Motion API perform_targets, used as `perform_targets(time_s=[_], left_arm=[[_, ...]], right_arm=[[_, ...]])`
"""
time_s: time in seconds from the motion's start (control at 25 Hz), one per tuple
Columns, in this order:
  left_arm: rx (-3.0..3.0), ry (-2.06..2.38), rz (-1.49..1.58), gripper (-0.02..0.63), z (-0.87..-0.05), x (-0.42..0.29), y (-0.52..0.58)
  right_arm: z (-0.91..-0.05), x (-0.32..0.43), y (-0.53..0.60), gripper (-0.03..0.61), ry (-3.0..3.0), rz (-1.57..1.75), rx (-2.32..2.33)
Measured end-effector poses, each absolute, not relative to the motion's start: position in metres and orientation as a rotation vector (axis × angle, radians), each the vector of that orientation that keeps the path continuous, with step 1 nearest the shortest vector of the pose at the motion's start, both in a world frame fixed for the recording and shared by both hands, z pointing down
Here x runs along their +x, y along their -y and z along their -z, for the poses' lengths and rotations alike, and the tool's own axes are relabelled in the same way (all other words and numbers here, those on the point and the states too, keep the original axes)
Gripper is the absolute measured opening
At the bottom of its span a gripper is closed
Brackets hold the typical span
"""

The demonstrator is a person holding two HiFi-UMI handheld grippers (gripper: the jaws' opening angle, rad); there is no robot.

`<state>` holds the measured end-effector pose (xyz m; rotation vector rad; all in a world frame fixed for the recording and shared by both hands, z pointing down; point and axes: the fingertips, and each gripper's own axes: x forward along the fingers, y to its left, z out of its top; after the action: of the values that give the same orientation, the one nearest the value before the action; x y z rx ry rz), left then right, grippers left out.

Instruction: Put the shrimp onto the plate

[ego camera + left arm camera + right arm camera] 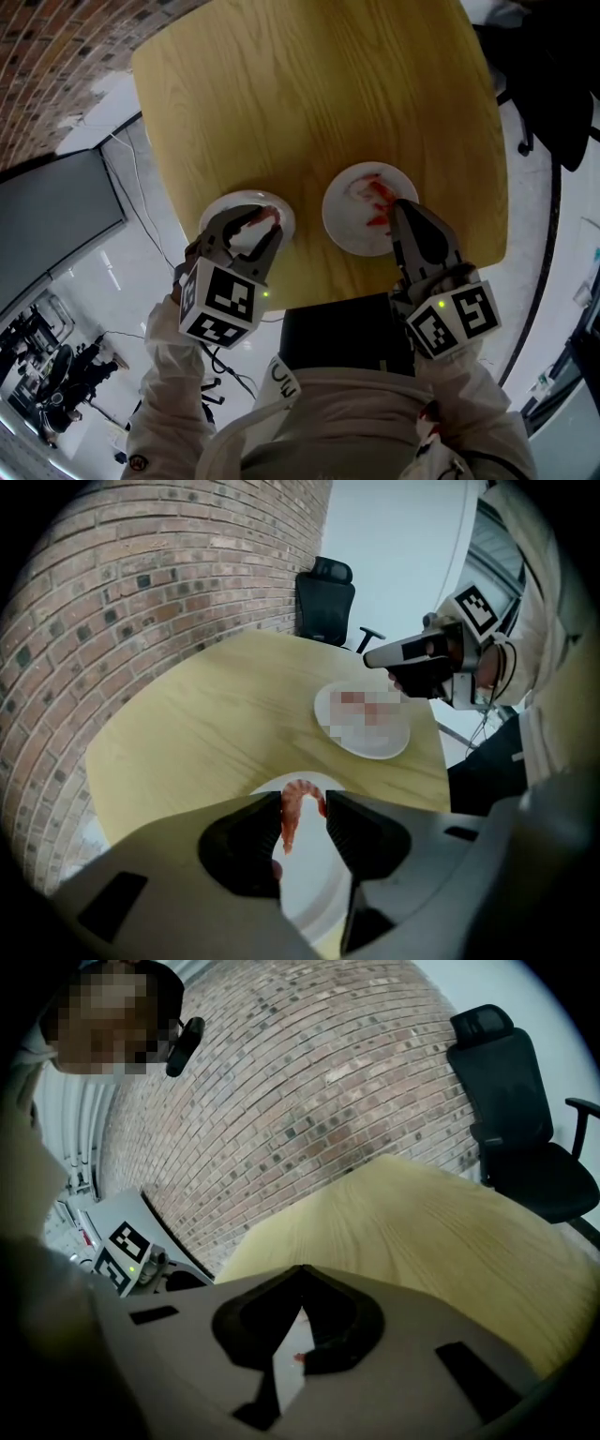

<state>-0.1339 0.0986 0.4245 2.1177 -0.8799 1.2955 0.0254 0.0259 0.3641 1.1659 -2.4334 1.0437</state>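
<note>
Two white plates stand near the front edge of the wooden table [309, 84]. Over the left plate [239, 197] my left gripper [251, 216] is shut on a curled pink shrimp [265, 217]. In the left gripper view that shrimp [298, 803] bridges the two jaw tips, its tail hanging above the plate [314, 878]. The right plate [342, 220] holds several red shrimp [378, 197]. My right gripper [398, 203] is over its near right side, shut with its tips touching and nothing in them. White plate [286, 1372] with a red speck shows below the right gripper [300, 1271].
A black office chair [511, 1110] stands beyond the table's far side next to a brick wall [141, 602]. The person's lap and white sleeves are against the front edge. Cables lie on the floor [141, 197] to the left of the table.
</note>
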Motion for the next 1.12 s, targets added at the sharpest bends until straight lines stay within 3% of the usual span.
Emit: perform_targets(time_s=[1.12], left_arm=[[2.326,0.591,-1.389,0.152,-0.420,-0.034,-0.070]], right_arm=[[-0.363,0.113,-0.029,0.025,2.338,-1.121,1.465]])
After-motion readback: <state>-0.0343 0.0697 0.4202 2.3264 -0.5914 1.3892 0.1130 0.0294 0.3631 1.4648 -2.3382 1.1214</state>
